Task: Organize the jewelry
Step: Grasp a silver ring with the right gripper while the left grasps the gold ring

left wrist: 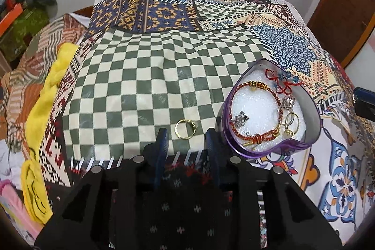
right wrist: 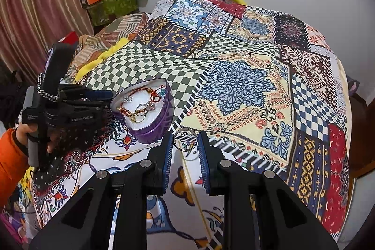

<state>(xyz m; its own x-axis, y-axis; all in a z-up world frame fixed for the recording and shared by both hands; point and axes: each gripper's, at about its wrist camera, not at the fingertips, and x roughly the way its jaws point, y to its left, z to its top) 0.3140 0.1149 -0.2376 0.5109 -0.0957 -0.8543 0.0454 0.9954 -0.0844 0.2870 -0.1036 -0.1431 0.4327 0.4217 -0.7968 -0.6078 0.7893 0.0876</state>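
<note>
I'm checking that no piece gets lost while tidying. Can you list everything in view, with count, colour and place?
box: one, purple, heart-shaped, white padding, on the bedspread
bracelet: one, red cord with gold beads, in the box
knot charm: one, red with blue beads, at the box's far edge
rings in the box: several, gold and silver; exact count unclear
gold ring: one, on the green checks, between the left fingers, not gripped
silver ring: one, gripped by the right gripper
bedspread: one, patchwork
yellow cloth: one, at the bedspread's edge
left gripper: black, blue fingers, open
orange sleeve: one, behind the left gripper
</note>
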